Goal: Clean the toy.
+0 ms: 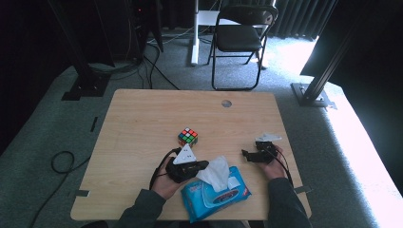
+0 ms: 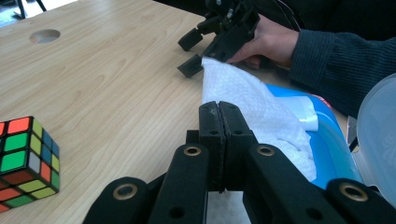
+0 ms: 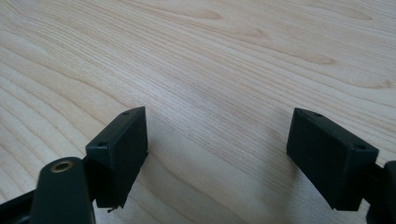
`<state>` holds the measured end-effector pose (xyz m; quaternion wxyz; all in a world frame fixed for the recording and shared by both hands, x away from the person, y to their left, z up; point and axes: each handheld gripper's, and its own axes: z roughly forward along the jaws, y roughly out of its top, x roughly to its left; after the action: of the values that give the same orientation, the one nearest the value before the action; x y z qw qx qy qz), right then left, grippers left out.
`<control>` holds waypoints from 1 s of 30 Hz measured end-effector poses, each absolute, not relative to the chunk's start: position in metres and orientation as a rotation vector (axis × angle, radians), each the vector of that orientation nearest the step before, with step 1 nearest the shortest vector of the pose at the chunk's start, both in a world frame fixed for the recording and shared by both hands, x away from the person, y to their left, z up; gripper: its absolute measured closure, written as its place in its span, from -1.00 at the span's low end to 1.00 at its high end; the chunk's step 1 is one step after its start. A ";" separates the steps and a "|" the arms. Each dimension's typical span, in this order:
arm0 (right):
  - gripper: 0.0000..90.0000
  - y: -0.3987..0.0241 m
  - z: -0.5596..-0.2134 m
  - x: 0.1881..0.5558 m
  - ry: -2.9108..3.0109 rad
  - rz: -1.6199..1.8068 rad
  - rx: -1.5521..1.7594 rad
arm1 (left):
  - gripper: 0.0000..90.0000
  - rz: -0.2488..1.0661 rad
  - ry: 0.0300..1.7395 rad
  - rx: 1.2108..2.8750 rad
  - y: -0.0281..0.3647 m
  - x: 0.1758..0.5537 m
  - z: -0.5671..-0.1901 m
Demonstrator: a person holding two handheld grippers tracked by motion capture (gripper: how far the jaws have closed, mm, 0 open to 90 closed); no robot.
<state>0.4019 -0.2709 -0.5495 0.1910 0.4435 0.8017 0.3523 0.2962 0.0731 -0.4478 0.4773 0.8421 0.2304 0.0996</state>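
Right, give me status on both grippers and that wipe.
Left gripper shut on the wipe, which stands out of the blue pack. Right gripper open over bare table, holding nothing. Cube sits clear, beyond the left gripper.

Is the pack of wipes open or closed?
Open: a white wipe sticks up out of the blue pack, with its clear lid flipped back.

Grey carpet floor [image 1: 47,128]. Black folding chair [image 1: 240,33] beyond light wooden counter [image 1: 142,123]. Dark curtains [image 1: 294,16] at back. Black metal frame posts [image 1: 328,66] either side. Cables [image 1: 62,161] on floor. Bright daylight at right.
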 end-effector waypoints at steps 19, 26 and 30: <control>-0.55 -0.271 -0.550 0.402 2.252 0.990 1.246 | 0.98 0.303 0.643 2.004 0.096 0.304 -0.439; -0.55 -0.271 -0.550 0.402 2.252 0.990 1.247 | 0.98 0.327 0.675 1.977 0.108 0.307 -0.433; -0.55 -0.271 -0.549 0.402 2.252 0.989 1.248 | 0.98 0.356 0.703 1.967 0.112 0.308 -0.431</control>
<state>0.4018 -0.2709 -0.5495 0.1906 0.4440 0.8016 0.3521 0.3084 0.1121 -0.4313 0.4891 0.8097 0.2893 0.1467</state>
